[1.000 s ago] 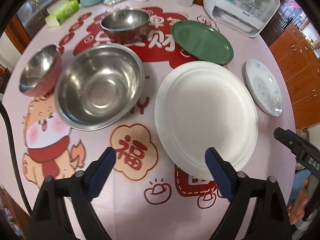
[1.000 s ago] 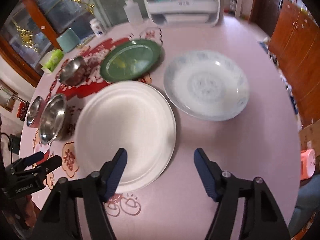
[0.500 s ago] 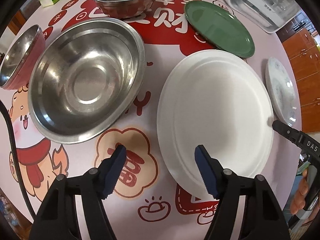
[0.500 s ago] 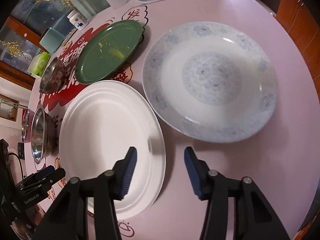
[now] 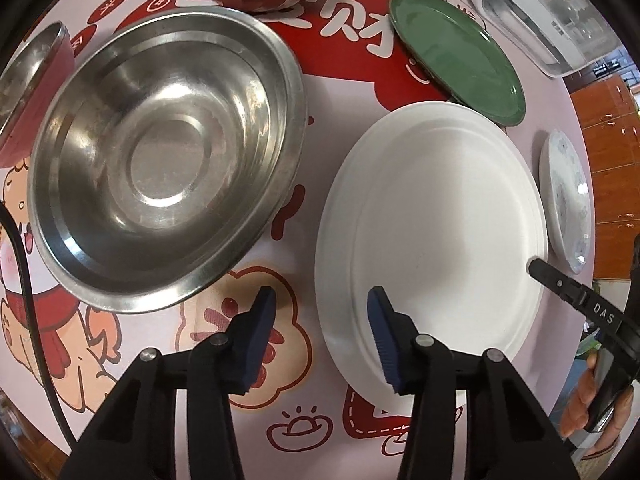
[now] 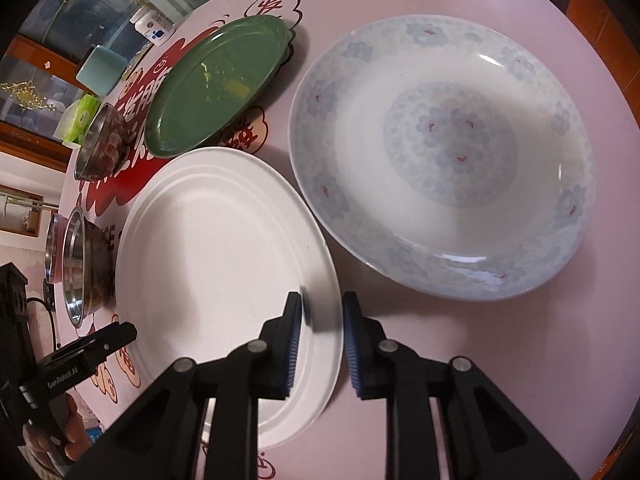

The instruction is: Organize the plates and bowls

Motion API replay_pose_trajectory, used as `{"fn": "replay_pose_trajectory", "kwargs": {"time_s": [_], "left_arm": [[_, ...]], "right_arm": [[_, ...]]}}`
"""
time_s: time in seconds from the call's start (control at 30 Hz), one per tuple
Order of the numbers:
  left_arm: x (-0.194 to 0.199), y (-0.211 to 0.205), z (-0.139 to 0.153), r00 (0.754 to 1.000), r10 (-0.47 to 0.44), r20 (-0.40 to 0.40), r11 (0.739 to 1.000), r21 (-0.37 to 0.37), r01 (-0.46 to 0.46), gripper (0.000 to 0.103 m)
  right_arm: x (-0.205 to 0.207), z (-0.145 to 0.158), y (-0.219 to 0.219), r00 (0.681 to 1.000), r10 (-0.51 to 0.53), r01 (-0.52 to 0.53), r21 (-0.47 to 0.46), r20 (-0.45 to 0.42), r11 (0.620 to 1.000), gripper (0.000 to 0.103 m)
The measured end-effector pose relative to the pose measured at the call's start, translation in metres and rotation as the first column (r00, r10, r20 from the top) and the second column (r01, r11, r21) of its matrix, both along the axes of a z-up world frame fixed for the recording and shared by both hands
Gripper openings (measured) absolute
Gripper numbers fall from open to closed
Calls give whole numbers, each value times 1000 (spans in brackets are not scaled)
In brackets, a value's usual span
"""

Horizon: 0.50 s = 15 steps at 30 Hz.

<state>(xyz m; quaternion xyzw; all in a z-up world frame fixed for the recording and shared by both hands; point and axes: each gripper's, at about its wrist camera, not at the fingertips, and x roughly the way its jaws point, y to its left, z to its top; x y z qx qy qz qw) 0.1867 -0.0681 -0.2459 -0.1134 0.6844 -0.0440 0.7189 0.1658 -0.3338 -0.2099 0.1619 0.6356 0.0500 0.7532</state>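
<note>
Nearest me, my right gripper (image 6: 322, 328) straddles the near rim of the white plate (image 6: 216, 236) with its jaws closing — the rim sits between the pads, and I can't see that they press on it yet. My left gripper (image 5: 320, 316) is closing too, across the plate's opposite edge: one pad is over the plate, the other over the printed tablecloth (image 5: 248, 420), so it is not gripping yet either. The plate lies flat in the middle of the table, between the large steel bowl (image 5: 164, 152) and the blue-patterned plate (image 6: 448, 156). I judge it stiff, smooth and brittle, likely to slip from a shallow bite, so I would pinch well onto the raised rim on both sides and lift level. Beyond it sit the green plate (image 6: 216, 84) and a smaller steel bowl (image 6: 102, 144) — farther back, a tissue pack (image 6: 80, 114) and a white appliance (image 5: 548, 20).
</note>
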Motion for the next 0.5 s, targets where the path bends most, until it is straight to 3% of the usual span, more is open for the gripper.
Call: {"fn": "replay_pose_trajectory", "kwargs": {"time_s": [0.23,0.4,0.5], "left_arm": [[9,10,-5,1000,2,5,1000,-6,-2,45],[18,10,-8,1000,-3,4,999,-48,3,30],[22,11,-8,1000,-9,13,1000,-28,9,25]], "right_arm": [[-6,0,-3,1000,4,-4,13,-3,1000,19],[-9,0,-1,1000,13,-13,10,0,1000,19],[-13,1,0,1000,17,-17,-1,7,1000,19]]}}
